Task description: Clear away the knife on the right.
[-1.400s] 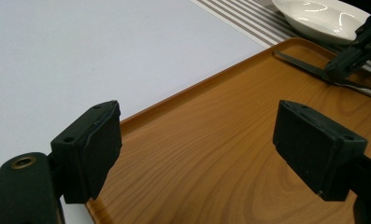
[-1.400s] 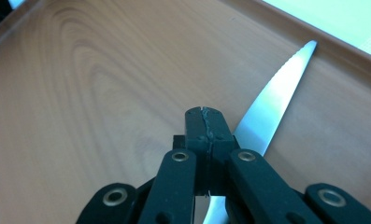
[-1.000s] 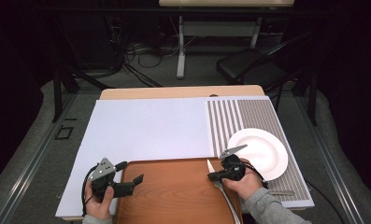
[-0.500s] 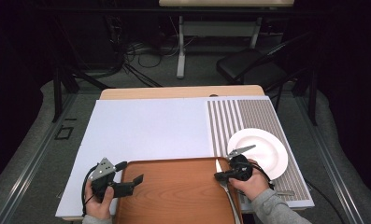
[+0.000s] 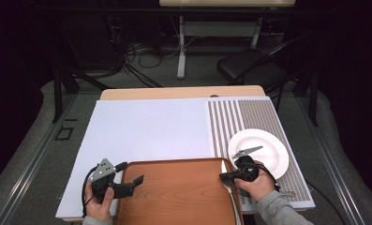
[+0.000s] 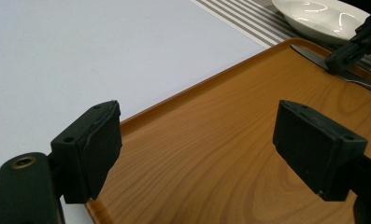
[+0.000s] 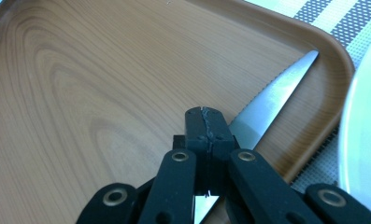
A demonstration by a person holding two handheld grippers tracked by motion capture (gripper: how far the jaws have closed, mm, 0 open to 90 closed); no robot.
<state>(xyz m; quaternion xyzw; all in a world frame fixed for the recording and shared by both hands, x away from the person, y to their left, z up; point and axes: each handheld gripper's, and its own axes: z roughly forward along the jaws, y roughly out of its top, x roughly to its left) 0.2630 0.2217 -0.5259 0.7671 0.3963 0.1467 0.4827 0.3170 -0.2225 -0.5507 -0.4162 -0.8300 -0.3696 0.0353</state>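
A wooden-look brown tray (image 5: 179, 192) sits at the near edge of the table, and everything else is placed from it. A table knife (image 7: 267, 107) with a serrated blade lies along the tray's right rim, tip pointing away from the person. The right gripper (image 5: 225, 176) is held just above the knife at that right rim, its two black jaws pressed tight together; whether they pinch the knife or merely hover over it cannot be told. The left gripper (image 5: 133, 174) hovers over the tray's left edge, jaws spread wide with only bare tray between them. Just beyond the tray's right rim, a white plate (image 5: 263, 150) rests on a striped placemat (image 5: 240, 117). A pale blue mat (image 5: 151, 126) lies behind the tray.
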